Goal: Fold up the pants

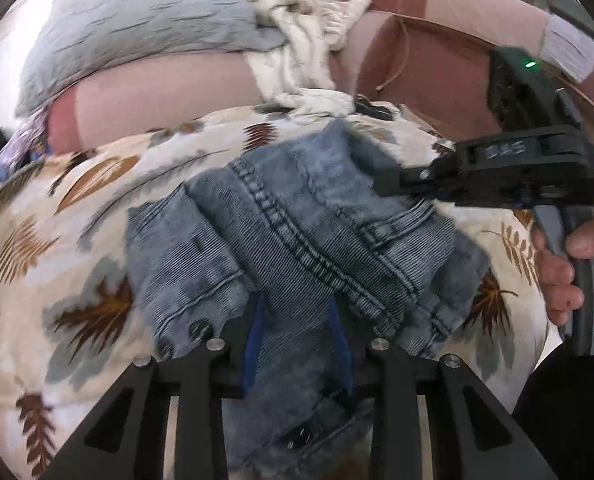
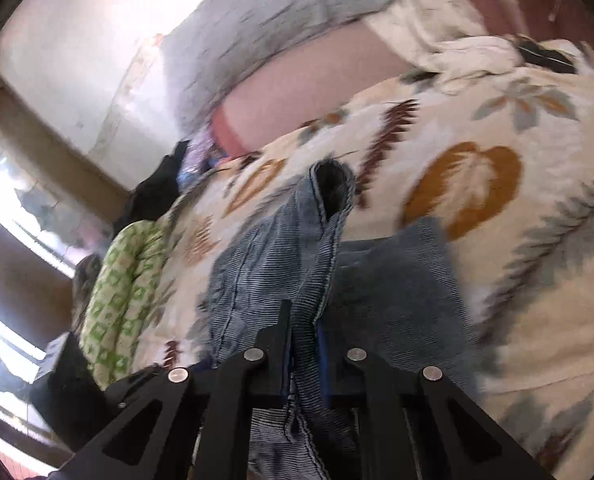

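The blue denim pants (image 1: 297,232) lie bunched on the leaf-patterned bedspread (image 1: 77,240). My left gripper (image 1: 297,320) has its blue-padded fingers closed around a fold of the denim. My right gripper (image 1: 393,184) shows in the left wrist view at the right, held by a hand, its tips at the pants' far edge. In the right wrist view the right gripper (image 2: 303,328) is shut on a fold of the pants (image 2: 281,256), with a dark leg opening (image 2: 331,184) standing up ahead of it.
A grey pillow (image 1: 145,28) and crumpled white cloth (image 1: 297,52) lie beyond the pants on a pink sheet (image 1: 417,64). A green-patterned quilt (image 2: 121,304) hangs at the bed's edge, with a wall (image 2: 77,52) and a bright window (image 2: 1,200) beyond.
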### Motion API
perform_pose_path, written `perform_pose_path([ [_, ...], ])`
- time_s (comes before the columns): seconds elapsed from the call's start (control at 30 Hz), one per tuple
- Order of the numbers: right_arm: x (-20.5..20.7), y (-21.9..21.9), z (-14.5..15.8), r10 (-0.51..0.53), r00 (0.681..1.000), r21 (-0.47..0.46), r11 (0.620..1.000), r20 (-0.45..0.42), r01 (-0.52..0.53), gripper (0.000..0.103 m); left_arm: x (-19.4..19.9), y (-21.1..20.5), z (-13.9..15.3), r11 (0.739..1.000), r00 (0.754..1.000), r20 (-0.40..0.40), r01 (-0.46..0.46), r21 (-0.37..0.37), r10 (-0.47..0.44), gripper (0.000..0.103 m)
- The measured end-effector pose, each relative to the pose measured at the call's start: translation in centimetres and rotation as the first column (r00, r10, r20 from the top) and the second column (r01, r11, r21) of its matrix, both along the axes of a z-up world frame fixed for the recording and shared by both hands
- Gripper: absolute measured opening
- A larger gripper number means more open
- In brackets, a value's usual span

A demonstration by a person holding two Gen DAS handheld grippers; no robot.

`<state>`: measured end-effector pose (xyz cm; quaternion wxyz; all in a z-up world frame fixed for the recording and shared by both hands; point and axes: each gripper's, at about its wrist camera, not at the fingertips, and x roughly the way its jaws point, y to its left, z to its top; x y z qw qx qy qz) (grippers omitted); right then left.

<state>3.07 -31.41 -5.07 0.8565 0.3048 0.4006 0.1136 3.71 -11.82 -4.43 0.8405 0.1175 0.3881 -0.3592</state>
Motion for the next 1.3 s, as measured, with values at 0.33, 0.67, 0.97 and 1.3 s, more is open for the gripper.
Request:
perform_pose_path([
  [0.33,-0.4,-7.6,-4.3,-0.152,0.980,-0.011,0.988,-0.128,0.151,0.004,1.3,-2.5,-1.2,1.000,0.999,-0.048,-0.010,-0.013,0.009,0.037],
  [0.67,1.0,1.5,-0.5,0.094,0.995,-0.029,0.995,0.032,-0.093,0.008,-0.4,5.3,3.9,0.990,0.985,0.104,-0.140,0.025,0.137,0.050],
  [0.97,1.0,7.3,-1.4,0.147,0.989,-0.274,0.950,-0.031,-0.150,0.023,2.3,5.4,-0.3,0.964,0.971,-0.025,-0.233,0.125,0.238,0.050],
  [1.3,2.1,5.1,-4.3,0.169,0.980,-0.119,0.976,-0.107,-0.181,0.024,2.2,4.5,-3.4,0.949,0.966,-0.032,-0.245,0.201,0.256,0.055],
])
